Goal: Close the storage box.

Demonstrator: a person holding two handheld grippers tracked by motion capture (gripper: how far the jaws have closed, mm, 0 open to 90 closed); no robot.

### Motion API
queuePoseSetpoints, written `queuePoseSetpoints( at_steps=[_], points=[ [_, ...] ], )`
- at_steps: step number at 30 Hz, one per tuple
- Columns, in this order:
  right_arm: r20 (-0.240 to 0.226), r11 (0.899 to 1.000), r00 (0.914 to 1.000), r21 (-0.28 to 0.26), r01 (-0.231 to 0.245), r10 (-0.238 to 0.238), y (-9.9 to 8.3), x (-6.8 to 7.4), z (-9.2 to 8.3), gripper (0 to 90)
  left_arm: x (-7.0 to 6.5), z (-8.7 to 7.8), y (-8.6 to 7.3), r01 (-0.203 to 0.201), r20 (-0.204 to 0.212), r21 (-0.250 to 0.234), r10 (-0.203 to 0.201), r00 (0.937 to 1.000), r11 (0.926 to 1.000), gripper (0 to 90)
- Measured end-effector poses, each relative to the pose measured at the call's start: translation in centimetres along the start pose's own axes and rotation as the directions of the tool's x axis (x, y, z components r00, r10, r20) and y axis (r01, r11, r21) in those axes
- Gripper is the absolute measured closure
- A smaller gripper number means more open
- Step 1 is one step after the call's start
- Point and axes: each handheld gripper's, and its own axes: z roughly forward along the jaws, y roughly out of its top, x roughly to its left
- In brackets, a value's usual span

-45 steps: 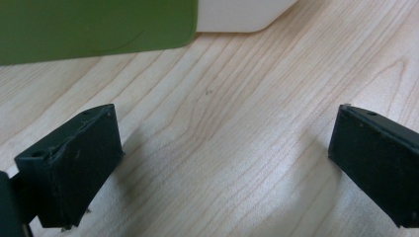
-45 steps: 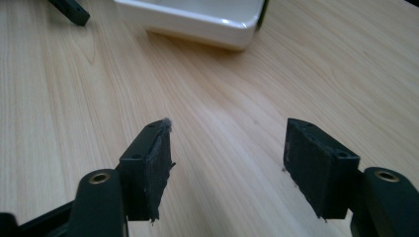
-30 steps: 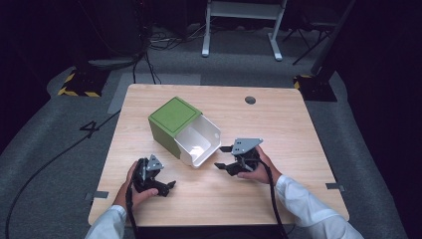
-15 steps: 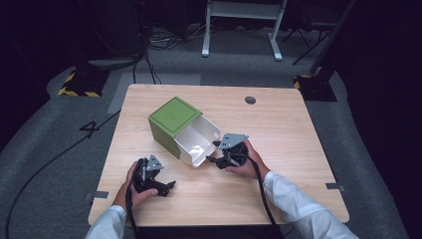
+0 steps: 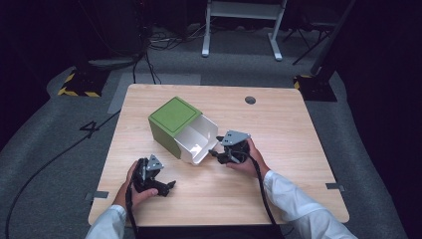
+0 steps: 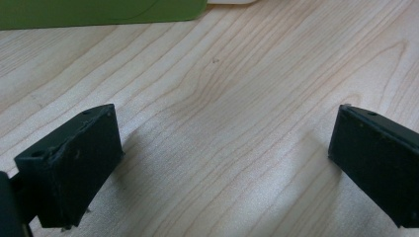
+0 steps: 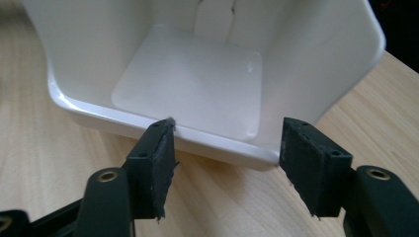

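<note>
Green box (image 5: 171,124) w/ white drawer (image 5: 199,142) pulled out, mid-table (image 5: 298,149), drawer mouth toward R side; R gripper (image 5: 215,154) at drawer rim, jaws part-open, nothing gripped; L gripper (image 5: 169,186) near front edge, jaws wide, empty, resting on wood

One green box (image 5: 172,121), one white drawer (image 5: 198,140), apparently empty, two tongs, one table (image 5: 298,129).

Overhead table (image 5: 298,164) view, 2 close claw-mounted cameras
</note>
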Motion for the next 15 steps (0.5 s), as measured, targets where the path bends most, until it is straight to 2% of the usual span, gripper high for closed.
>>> queuePoseSetpoints(
  at_steps=[6, 9, 15],
  points=[
    [0.005, 0.999, 0.9995, -0.032, -0.031, 0.031, 0.1, -0.2, 0.6, 41.7, 0.0, 0.0, 0.0, -0.001, 0.0, -0.001, 0.001, 1.0, 1.0, 0.0],
    [0.001, 0.999, 0.9996, -0.046, -0.029, 0.029, 0.4, 0.0, 0.8, 42.2, 0.0, 0.0, 0.0, 0.0, 0.0, 0.0, 0.0, 1.0, 1.0, 0.0],
    [-0.074, 0.999, 0.9972, -0.055, -0.003, -0.001, 1.0, 0.8, 1.0, 42.4, 0.0, 0.0, 0.0, -0.001, 0.0, 0.001, 0.001, 1.0, 1.0, 0.1]
  ],
)
